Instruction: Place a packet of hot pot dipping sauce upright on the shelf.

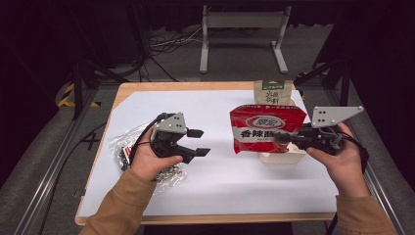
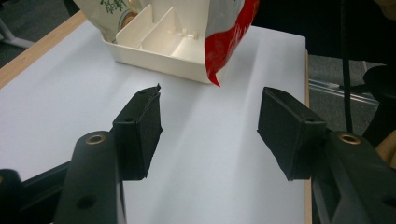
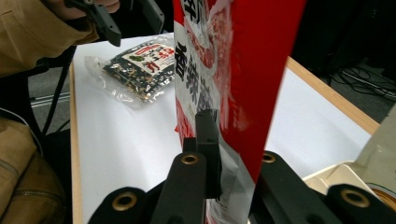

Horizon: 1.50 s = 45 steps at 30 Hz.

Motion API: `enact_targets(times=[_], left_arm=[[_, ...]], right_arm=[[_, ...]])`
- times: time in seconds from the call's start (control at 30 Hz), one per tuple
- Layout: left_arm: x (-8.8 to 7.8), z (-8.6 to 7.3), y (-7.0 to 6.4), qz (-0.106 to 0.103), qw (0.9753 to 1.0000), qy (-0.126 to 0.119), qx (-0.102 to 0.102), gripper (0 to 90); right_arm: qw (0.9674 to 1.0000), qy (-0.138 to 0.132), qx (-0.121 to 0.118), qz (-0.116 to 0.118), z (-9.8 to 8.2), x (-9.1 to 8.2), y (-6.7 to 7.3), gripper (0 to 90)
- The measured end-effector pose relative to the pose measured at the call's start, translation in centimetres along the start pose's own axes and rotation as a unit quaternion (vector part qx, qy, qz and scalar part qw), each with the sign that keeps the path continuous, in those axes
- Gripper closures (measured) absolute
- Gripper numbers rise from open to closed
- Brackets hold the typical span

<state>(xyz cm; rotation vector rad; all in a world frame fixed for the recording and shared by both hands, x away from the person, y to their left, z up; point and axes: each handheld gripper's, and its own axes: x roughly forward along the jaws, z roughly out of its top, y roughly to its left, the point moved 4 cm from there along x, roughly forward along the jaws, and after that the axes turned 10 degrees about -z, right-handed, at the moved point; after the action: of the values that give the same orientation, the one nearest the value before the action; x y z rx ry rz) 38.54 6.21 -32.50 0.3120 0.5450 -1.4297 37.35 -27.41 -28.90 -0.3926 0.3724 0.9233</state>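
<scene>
Your right claw is clamped tight on one edge of the red snack bag, holding it upright over the white divided tray at the far right of the desk, while your left claw hangs wide apart and empty near the clear packet. With only an edge pinched, the bag could swing, catch the tray's rim or dividers, or slip free and land outside the compartment.

Bright tabletop, dark surroundings, soft focus.
</scene>
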Motion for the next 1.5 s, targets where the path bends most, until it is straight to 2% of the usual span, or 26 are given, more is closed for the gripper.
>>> enact_targets(times=[0.23, 0.4, 0.53, 0.77, 1.03, 1.27, 1.47, 1.5], left_arm=[[-0.4, -0.7, 0.6, 0.011, 0.9999, -0.002, -0.012, 38.8], [-0.8, -0.9, 0.7, 0.018, 0.9997, -0.001, -0.014, 38.0], [-1.0, -1.2, 0.8, 0.023, 0.9996, 0.000, -0.016, 37.7], [-2.2, -2.4, 0.8, 0.039, 0.9987, -0.003, -0.032, 37.8], [-3.9, -3.9, 0.7, 0.060, 0.9969, -0.002, -0.051, 35.7], [-5.5, -5.5, 0.8, 0.081, 0.9942, -0.005, -0.071, 34.0], [-6.2, -5.9, 0.8, 0.090, 0.9929, -0.011, -0.077, 34.1], [-6.3, -6.1, 0.8, 0.094, 0.9928, -0.013, -0.073, 35.3]], right_arm=[[0.9998, 0.002, 0.004, -0.017, 0.4, -0.1, -1.6, 87.2], [0.9993, 0.008, -0.004, -0.035, 0.6, 0.2, -2.6, 87.2], [0.9992, 0.009, -0.005, -0.039, 0.9, 0.5, -3.3, 87.2], [0.9987, 0.007, -0.006, -0.050, 1.6, 1.0, -5.1, 87.2], [0.9982, 0.004, -0.004, -0.059, 1.7, 1.9, -7.4, 87.2], [0.9979, -0.002, -0.003, -0.064, 1.9, 2.8, -9.3, 87.3], [0.9975, -0.001, 0.002, -0.070, 1.8, 3.2, -10.3, 87.3], [0.9975, 0.000, 0.003, -0.070, 1.7, 3.3, -10.4, 87.2]])
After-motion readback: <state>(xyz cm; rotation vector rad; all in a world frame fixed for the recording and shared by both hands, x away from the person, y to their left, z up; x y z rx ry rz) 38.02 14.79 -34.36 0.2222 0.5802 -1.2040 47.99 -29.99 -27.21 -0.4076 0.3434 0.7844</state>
